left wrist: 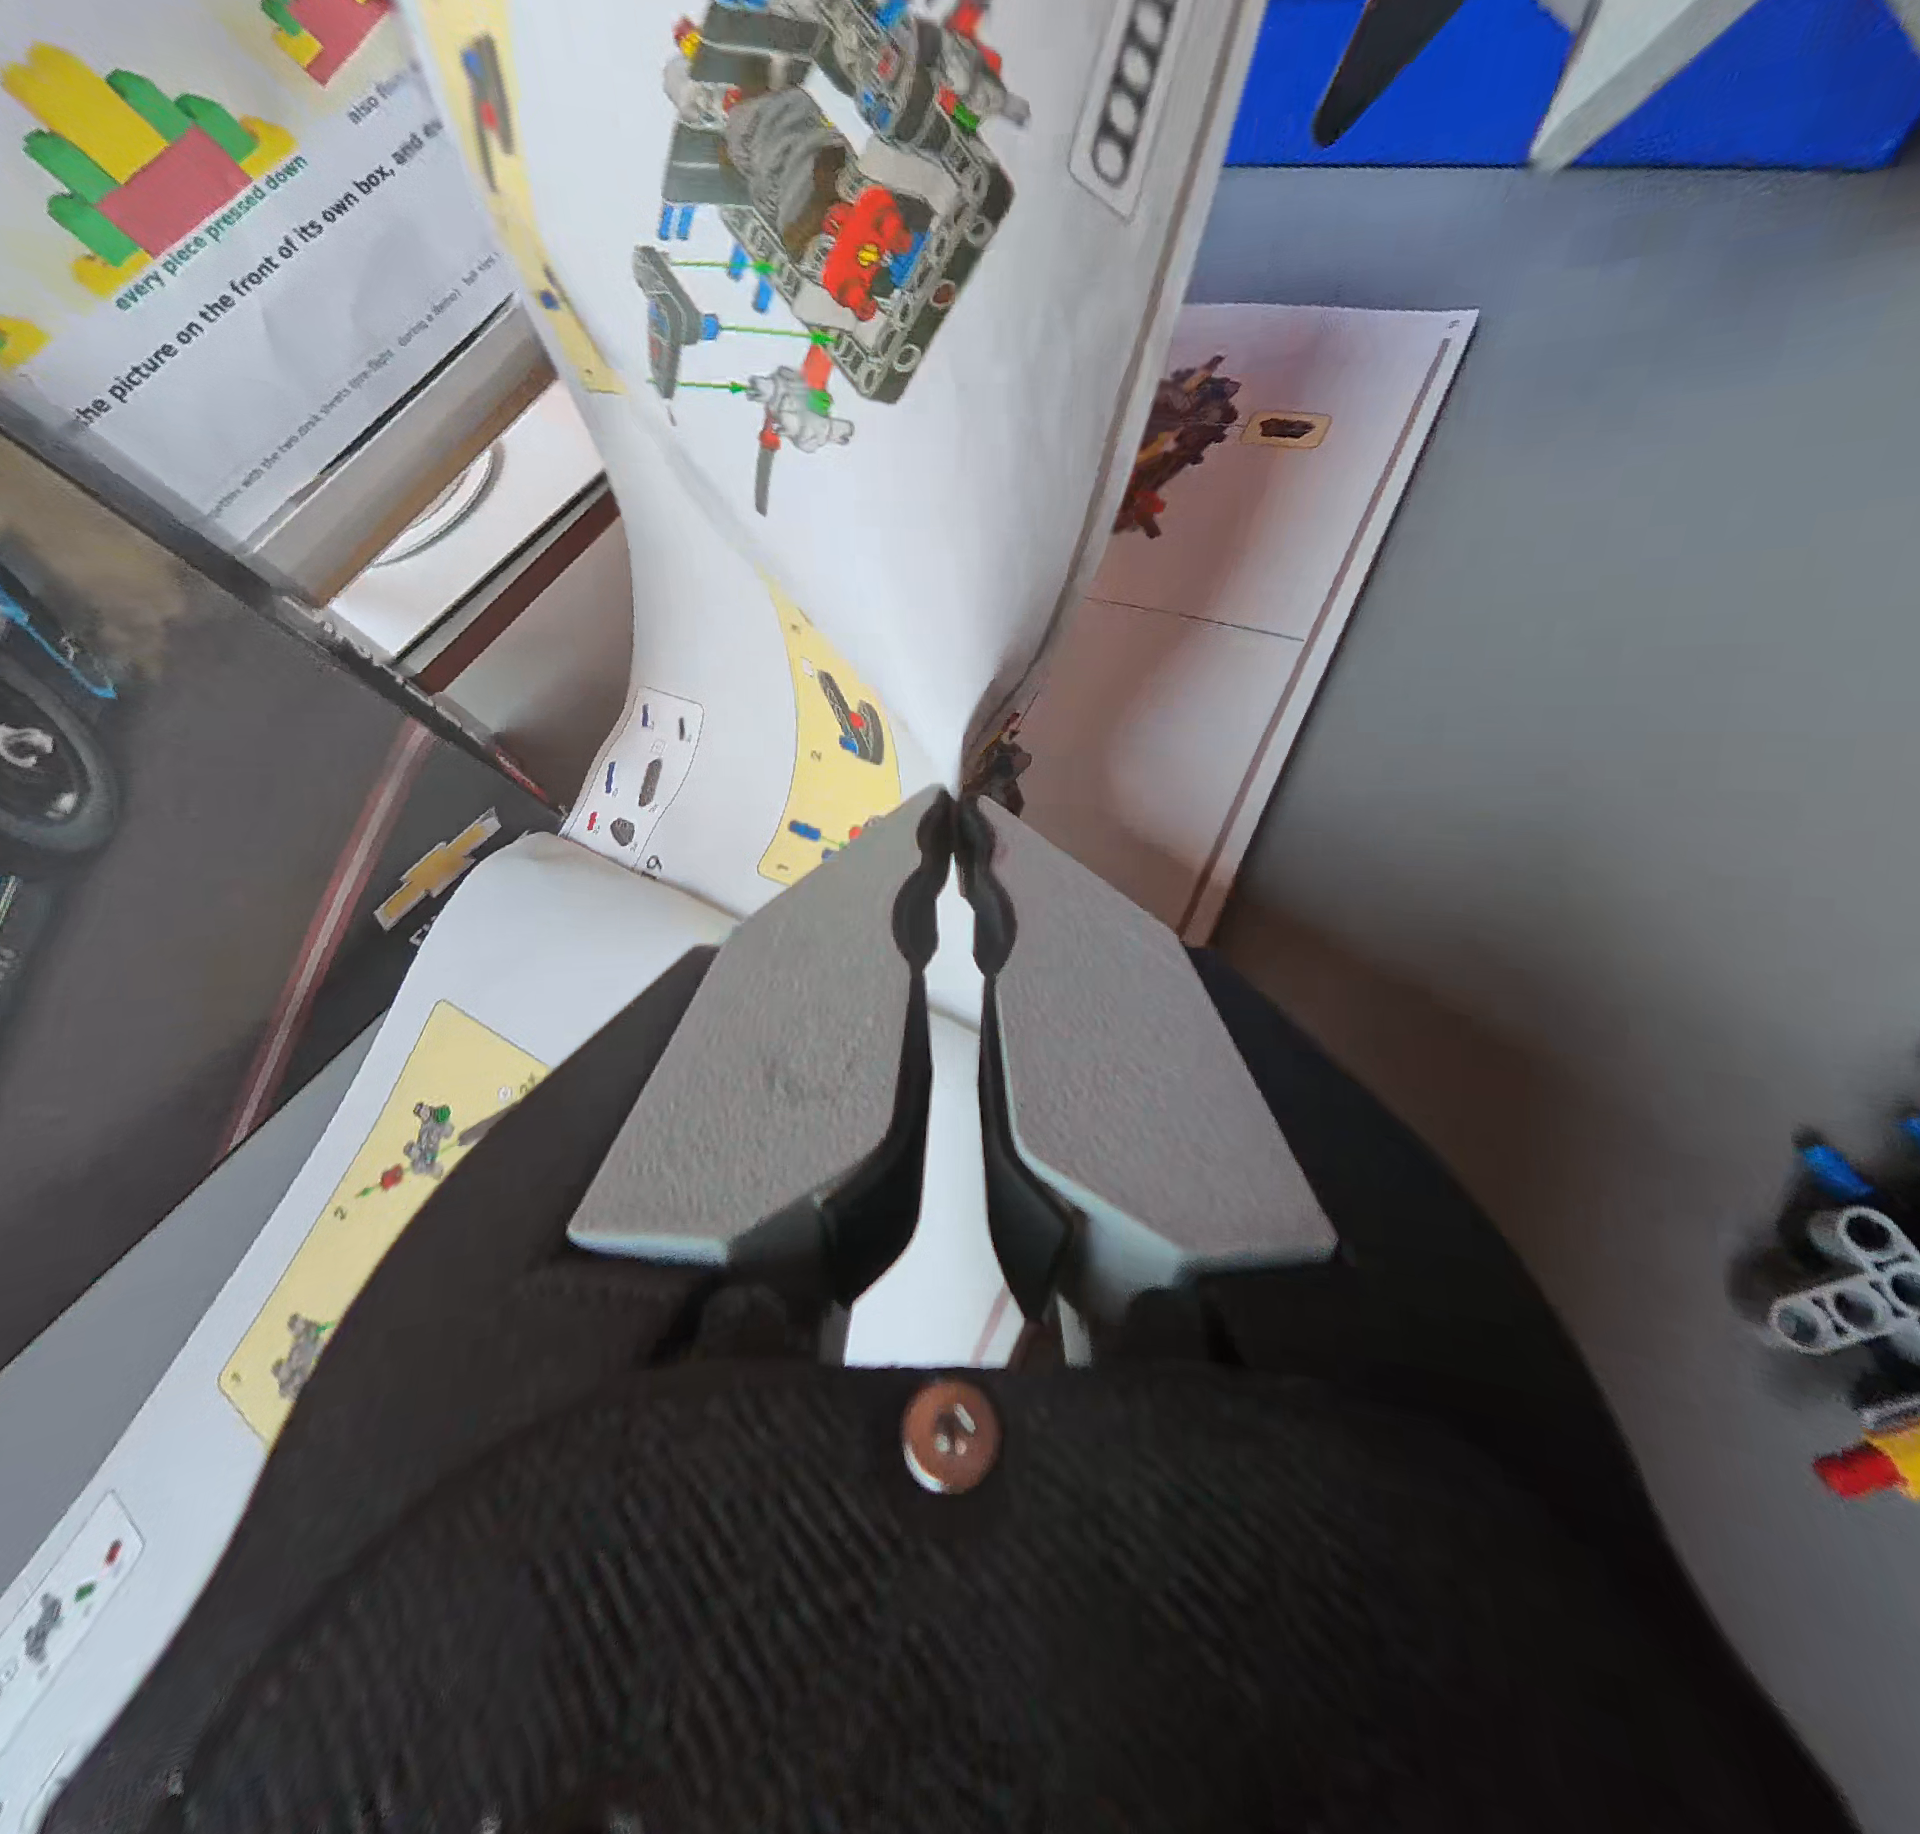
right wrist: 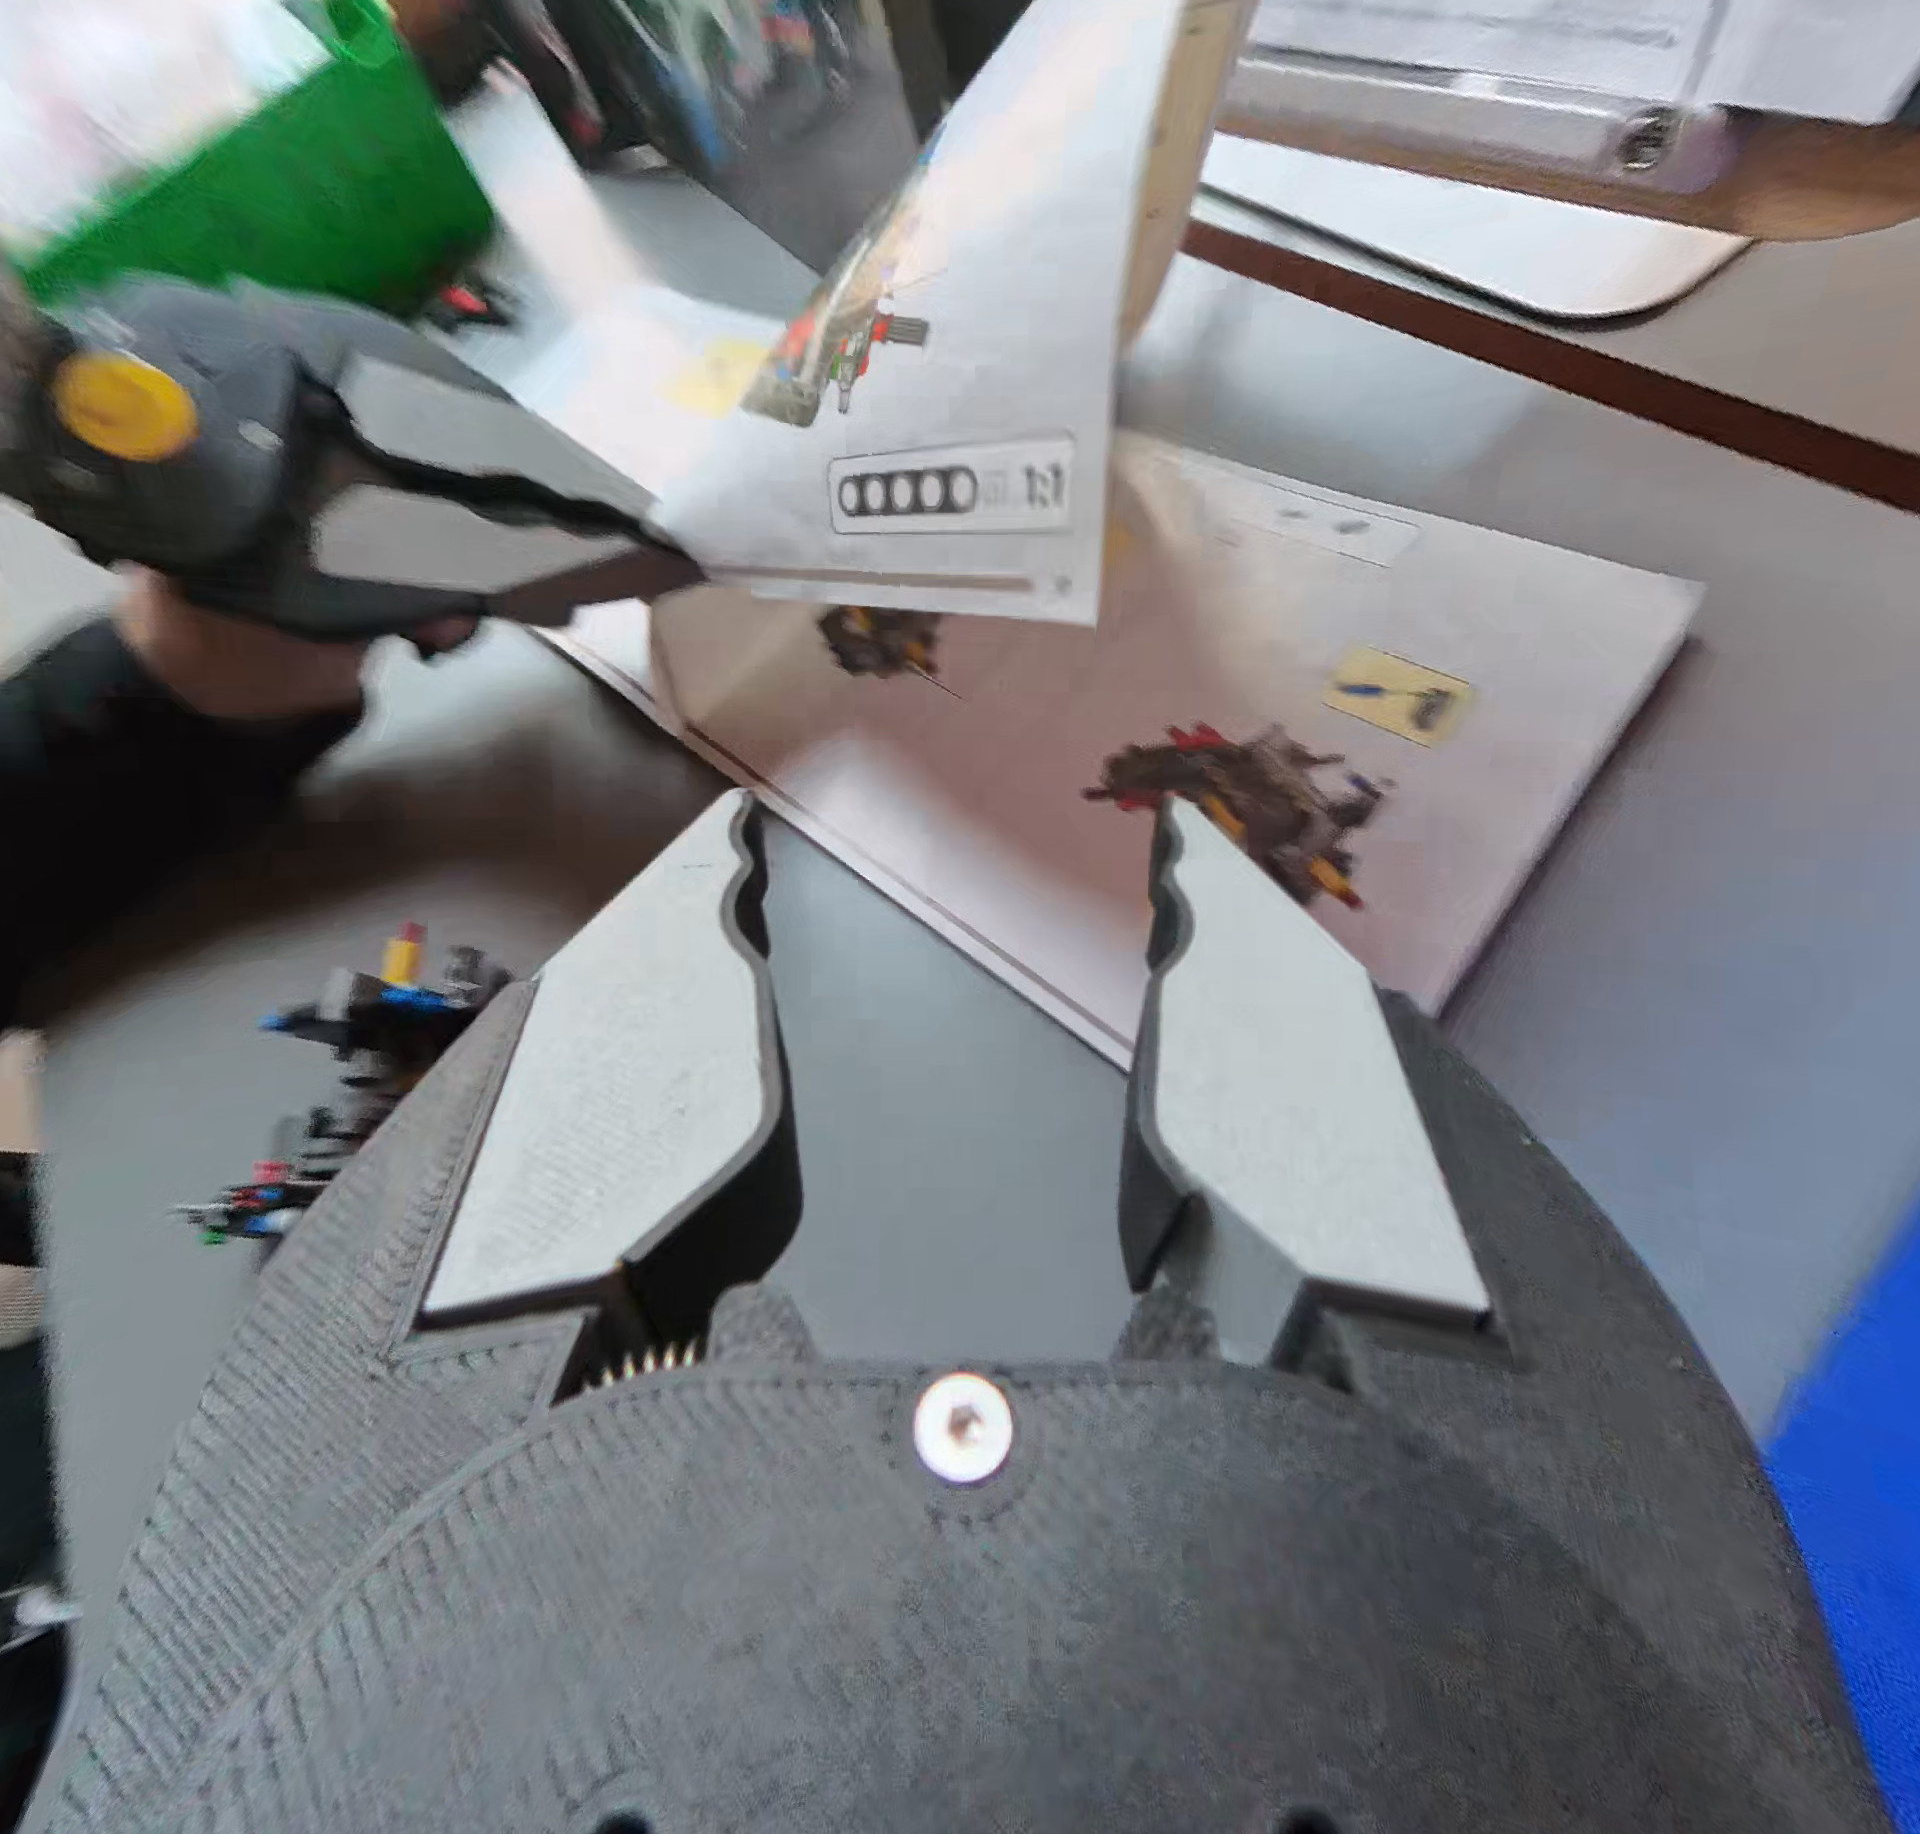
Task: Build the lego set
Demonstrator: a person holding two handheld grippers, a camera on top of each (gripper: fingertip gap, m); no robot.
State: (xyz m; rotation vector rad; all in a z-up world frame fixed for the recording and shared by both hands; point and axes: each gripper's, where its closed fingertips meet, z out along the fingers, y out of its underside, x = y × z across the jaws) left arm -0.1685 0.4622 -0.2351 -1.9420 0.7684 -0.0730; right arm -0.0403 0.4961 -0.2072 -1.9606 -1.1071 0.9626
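Left wrist view: left gripper [left wrist: 956, 816] clenched on lifted white paper instruction page [left wrist: 914, 350], standing above the open booklet [right wrist: 1455, 849]; right gripper [right wrist: 956, 828] released, empty, beside the booklet's near edge.

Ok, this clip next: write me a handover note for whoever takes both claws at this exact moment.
Left claw: shut on a page of the instruction booklet, holding it lifted in a curl, apparently mid-turn.
Right claw: open and empty, hovering over the near edge of the booklet on the grey table.
Partly built lego assembly: on the table beside the booklet, untouched by either claw. Set box stands on the far side of the booklet.
Done: part of the model is assembled.
Left: lay the page flat, read the step, then carry on building. Loose parts for it are not clearly in view.
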